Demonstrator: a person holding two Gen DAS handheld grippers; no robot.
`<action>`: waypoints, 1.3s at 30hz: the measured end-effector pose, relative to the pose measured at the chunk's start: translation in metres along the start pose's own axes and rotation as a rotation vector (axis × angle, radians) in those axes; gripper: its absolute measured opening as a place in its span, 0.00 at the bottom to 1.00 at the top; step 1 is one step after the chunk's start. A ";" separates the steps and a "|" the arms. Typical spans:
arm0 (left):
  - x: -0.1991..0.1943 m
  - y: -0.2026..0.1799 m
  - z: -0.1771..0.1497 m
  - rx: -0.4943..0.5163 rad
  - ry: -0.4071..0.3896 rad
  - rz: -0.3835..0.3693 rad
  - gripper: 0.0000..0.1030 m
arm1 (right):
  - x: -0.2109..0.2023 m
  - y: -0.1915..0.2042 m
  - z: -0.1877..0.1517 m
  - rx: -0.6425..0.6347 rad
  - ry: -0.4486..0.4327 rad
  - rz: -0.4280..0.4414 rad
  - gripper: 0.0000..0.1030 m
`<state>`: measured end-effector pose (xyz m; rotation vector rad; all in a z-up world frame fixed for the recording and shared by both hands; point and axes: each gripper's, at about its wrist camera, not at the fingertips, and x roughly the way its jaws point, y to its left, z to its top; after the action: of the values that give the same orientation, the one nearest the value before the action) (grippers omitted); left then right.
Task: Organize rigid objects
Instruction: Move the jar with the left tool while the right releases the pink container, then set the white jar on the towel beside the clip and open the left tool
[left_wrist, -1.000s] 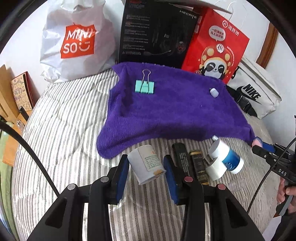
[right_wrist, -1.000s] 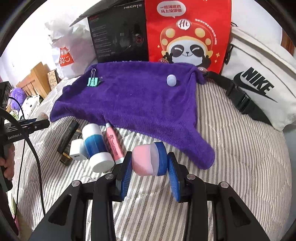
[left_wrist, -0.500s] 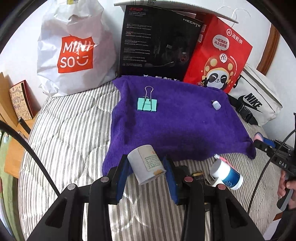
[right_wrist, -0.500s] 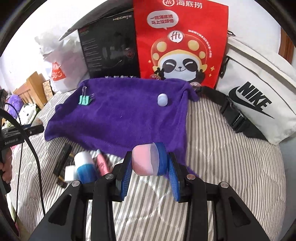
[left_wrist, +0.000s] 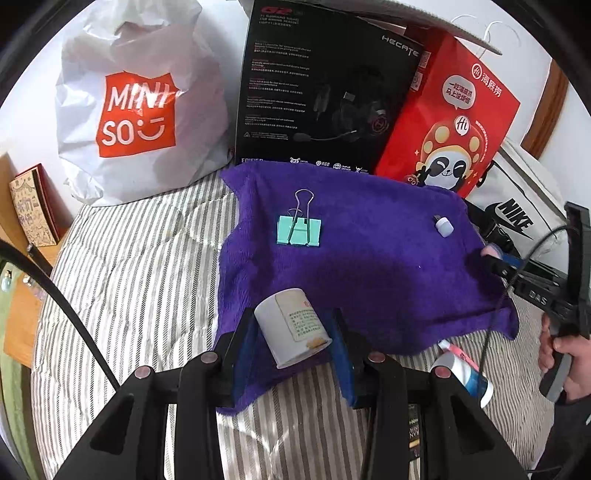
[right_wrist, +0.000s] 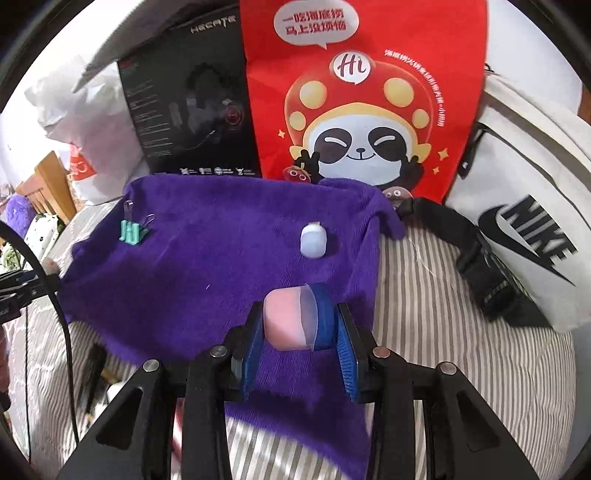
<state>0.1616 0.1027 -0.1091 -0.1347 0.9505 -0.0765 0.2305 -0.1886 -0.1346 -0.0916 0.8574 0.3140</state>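
Striped bedding (left_wrist: 147, 266) covers the bed, with a purple towel (left_wrist: 369, 266) spread across it and, propped behind it, a white shopping bag (left_wrist: 140, 110), a black headset box (left_wrist: 325, 88), a red panda bag (right_wrist: 362, 96) and a white sports bag (right_wrist: 524, 206). On the towel lie a mint binder clip (left_wrist: 299, 230) toward its far left and a small pale cap (right_wrist: 313, 240) toward its far right, well apart. The left gripper (left_wrist: 293, 338) is clamped on a white cylindrical container (left_wrist: 291, 332), tilted, held over the towel's near edge. The right gripper (right_wrist: 299, 321) grasps a pink and blue jar (right_wrist: 295, 317) sideways above the towel's near right part. A blue-and-white bottle (left_wrist: 465, 373) and a pink tube (left_wrist: 458, 354) lie off the towel on the bedding. The step in hand appears to be carrying both items onto the towel. Next, each gripper probably needs to lower its item onto bare cloth, clear of the clip and cap, then release without letting the round bodies roll.
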 end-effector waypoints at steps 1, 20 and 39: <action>0.003 0.000 0.001 0.000 0.004 0.001 0.36 | 0.006 0.000 0.003 0.000 -0.005 -0.005 0.36; 0.027 0.000 0.017 0.024 0.031 -0.006 0.36 | 0.075 0.002 0.028 -0.044 0.089 -0.030 0.36; 0.053 0.000 0.030 0.016 0.034 -0.027 0.36 | 0.030 0.010 0.006 -0.102 0.093 -0.036 0.57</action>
<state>0.2173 0.0983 -0.1345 -0.1312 0.9821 -0.1114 0.2496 -0.1708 -0.1528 -0.2180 0.9306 0.3214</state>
